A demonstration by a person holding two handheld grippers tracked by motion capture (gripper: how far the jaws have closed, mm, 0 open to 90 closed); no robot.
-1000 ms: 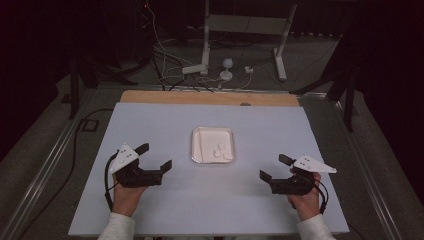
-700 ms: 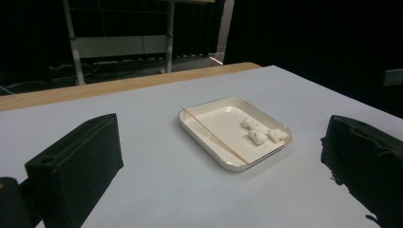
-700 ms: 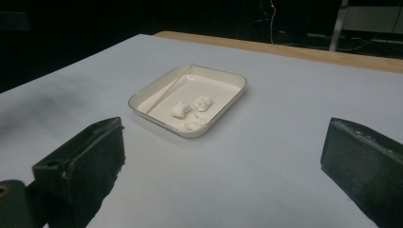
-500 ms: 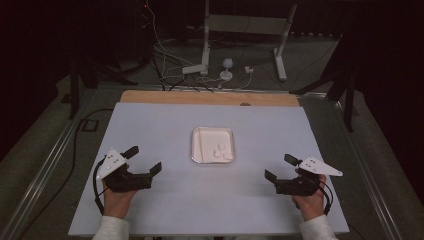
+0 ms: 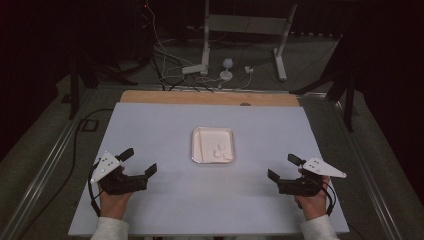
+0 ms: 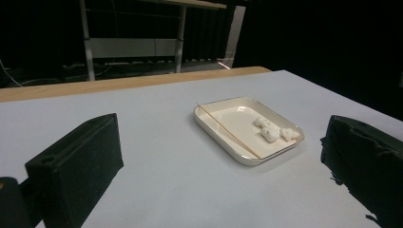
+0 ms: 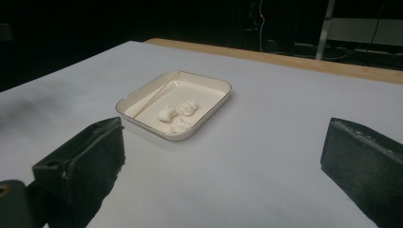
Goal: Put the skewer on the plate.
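From the high view I read the left gripper low over the near-left part of the table, held in the person's left hand. Its jaws stand wide apart with nothing between them. The right gripper sits over the near-right part of the table, held in the right hand; its jaws are likewise spread and hold nothing.

The tray, a shallow cream rectangular dish, lies flat at the table's centre, between the two grippers and well apart from both. In the left gripper view I see the tray framed between the two black jaws, farther off on the white surface. A thin wooden skewer lies inside it along one long side, from corner to corner of that edge. Three small white lumps sit clustered together near the opposite side. In the right gripper view the same lumps lie close to the tray's nearer rim, and the skewer rests along the left wall.
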